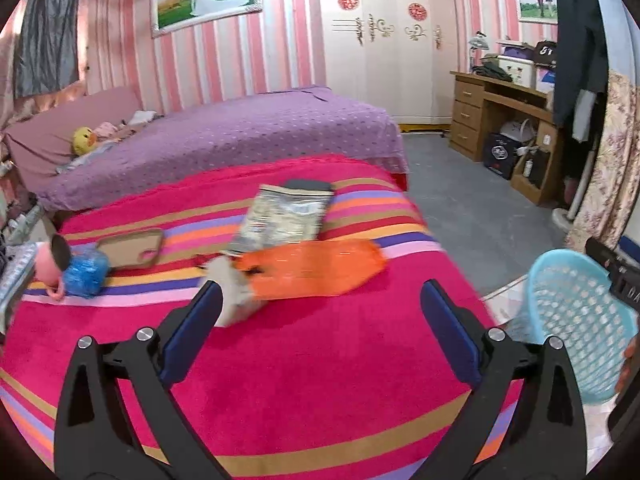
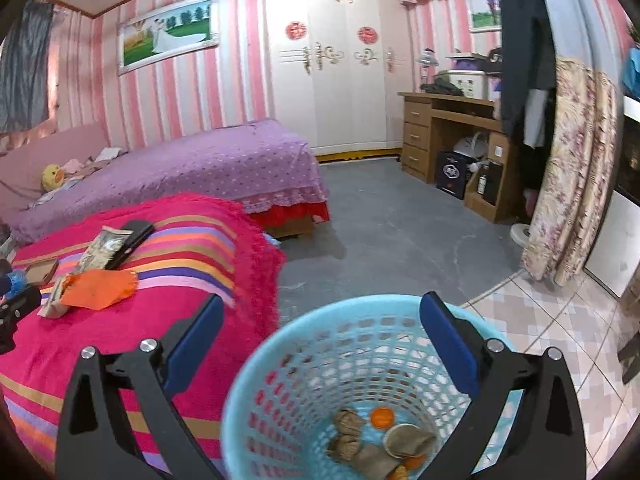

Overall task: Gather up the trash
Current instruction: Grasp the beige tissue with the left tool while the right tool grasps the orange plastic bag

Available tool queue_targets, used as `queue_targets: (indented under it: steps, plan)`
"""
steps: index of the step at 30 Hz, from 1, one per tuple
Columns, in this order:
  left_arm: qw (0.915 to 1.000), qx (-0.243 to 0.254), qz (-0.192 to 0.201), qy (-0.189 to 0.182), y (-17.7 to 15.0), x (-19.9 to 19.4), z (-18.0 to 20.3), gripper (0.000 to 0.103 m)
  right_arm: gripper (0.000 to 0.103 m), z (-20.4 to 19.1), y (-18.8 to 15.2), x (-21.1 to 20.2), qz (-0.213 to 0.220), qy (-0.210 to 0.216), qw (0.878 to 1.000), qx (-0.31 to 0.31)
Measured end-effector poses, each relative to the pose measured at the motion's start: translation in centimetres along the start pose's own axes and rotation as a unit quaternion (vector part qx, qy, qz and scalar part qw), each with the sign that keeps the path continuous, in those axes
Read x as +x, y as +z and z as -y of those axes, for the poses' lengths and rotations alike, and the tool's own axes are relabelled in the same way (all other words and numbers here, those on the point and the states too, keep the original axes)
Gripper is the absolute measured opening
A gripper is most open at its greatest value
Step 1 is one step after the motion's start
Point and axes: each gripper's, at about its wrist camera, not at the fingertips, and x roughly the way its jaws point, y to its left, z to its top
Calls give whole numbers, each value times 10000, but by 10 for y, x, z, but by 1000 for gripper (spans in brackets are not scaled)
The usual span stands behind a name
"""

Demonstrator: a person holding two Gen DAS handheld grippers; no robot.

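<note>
An orange wrapper (image 1: 312, 270) lies on the striped red blanket (image 1: 312, 360), with a crumpled grey paper piece (image 1: 236, 292) at its left end and a silver snack bag (image 1: 282, 218) behind it. My left gripper (image 1: 320, 316) is open and empty just in front of them. My right gripper (image 2: 322, 328) is open and empty above the blue mesh basket (image 2: 280, 360), which holds several scraps (image 2: 380, 436). The wrapper (image 2: 100, 286) and bag (image 2: 102, 250) also show in the right wrist view. The basket (image 1: 576, 320) stands right of the bed.
A blue crumpled bag (image 1: 86, 274), a pink cup (image 1: 50, 262), a brown tray (image 1: 130, 248) and a dark flat case (image 1: 310, 187) lie on the blanket. A purple bed (image 1: 224, 136) is behind. A wooden desk (image 2: 448, 136) and floral curtain (image 2: 572, 168) stand right.
</note>
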Motion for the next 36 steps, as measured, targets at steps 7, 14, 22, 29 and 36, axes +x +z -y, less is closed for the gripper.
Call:
queue_targets:
  steps: [7, 14, 22, 29, 36]
  plan:
    - [9995, 64, -104, 289, -18, 13, -52, 97, 96, -48, 1, 5, -8, 203, 9994, -282]
    - [9984, -177, -349, 408, -23, 38, -100, 97, 96, -89, -6, 15, -157, 292, 9976, -601]
    - [9954, -470, -829, 59, -27, 74, -115, 97, 98, -122, -10, 21, -221, 267, 9961, -812]
    - [9918, -465, -1138, -339, -27, 93, -108, 46, 98, -136, -10, 24, -310, 367, 9953, -839]
    - [9946, -287, -893, -434, -28, 71, -118, 15, 98, -156, -15, 25, -416, 643, 9925, -950]
